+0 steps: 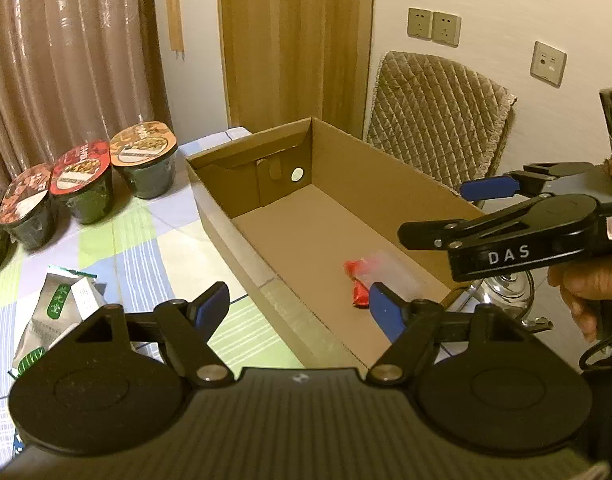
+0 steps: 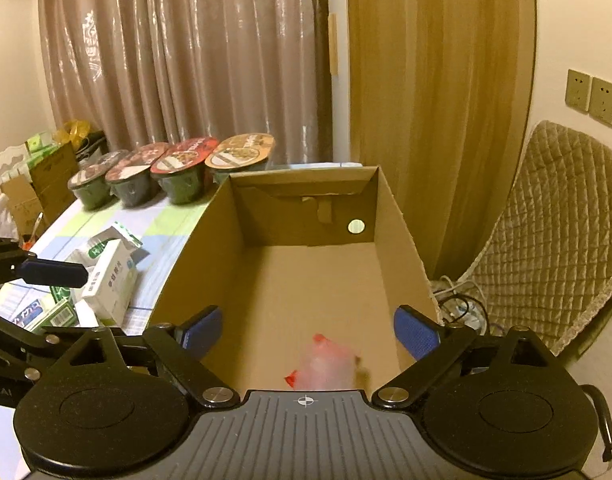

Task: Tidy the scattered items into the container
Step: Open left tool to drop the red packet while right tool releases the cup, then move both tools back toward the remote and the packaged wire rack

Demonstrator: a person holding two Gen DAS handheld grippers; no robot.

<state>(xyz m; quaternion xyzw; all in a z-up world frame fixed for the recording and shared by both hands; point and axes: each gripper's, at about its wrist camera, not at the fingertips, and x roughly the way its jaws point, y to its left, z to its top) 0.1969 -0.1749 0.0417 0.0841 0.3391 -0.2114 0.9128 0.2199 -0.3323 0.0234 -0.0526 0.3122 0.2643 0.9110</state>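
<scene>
An open cardboard box [image 1: 226, 216] [image 2: 402, 232] lies on the checked tablecloth. Inside it, near the close end, a red snack packet [image 1: 358, 280] [image 2: 326, 364] with a clear wrapper shows blurred, on or just above the box floor. My right gripper [image 2: 309, 332] [image 1: 454, 212] hangs open over that end, directly above the packet, holding nothing. My left gripper [image 1: 300, 308] is open and empty at the box's left wall; one of its fingers [image 2: 54, 274] shows at the left of the right wrist view. White and green packets [image 1: 58, 312] and a white carton [image 2: 110, 280] lie left of the box.
Several sealed instant noodle bowls [image 1: 142, 160] [image 2: 178, 172] stand in a row along the table's far edge by the curtain. A quilted chair [image 1: 434, 120] [image 2: 558, 220] stands right of the box. Cables lie on the floor beside it. A hand [image 1: 586, 292] holds the right gripper.
</scene>
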